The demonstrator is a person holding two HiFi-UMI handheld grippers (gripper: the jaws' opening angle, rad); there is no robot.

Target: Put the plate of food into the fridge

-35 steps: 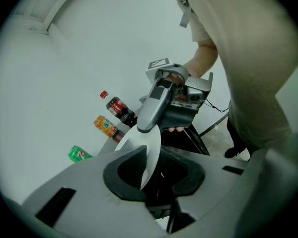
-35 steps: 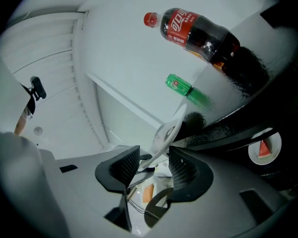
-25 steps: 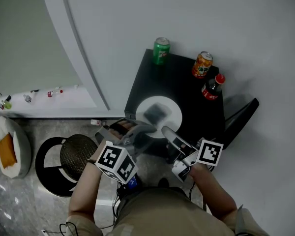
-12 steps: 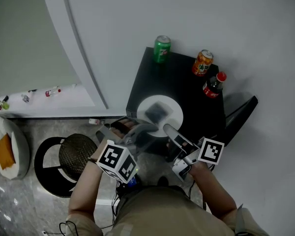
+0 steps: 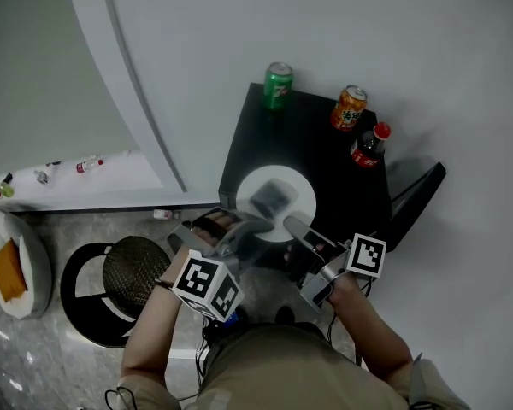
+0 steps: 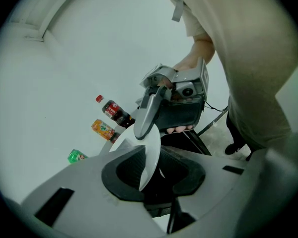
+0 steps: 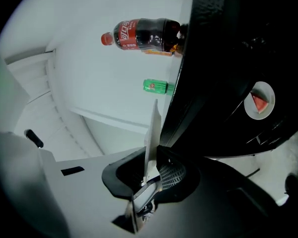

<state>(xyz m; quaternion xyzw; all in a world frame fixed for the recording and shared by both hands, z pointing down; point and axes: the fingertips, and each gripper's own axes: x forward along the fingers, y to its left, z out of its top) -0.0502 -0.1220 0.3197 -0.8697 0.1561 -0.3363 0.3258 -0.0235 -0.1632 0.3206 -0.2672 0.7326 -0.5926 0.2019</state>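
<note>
Closing just now, my right tool (image 5: 292, 227) pinches the plate (image 5: 301, 196) by its near rim. My left tool (image 5: 244, 226) grips that rim too, at the black tabletop's (image 5: 325, 165) edge.

In front of me stands a low black cabinet (image 5: 325, 173), and its flat top carries four things. At the back left corner a green can (image 5: 279, 86) stands upright. Along the right side an orange can (image 5: 350, 108) stands upright, and just beside it, nearer me, a cola bottle (image 5: 368, 147) with a red cap. At the front a white plate (image 5: 249, 196) holds a dark piece of food (image 5: 272, 196), its near rim jutting past the front edge. The cabinet stands on a grey mottled floor (image 5: 51, 340), where a round woven stool (image 5: 133, 267) and a white cushion (image 5: 30, 254) also lie.
</note>
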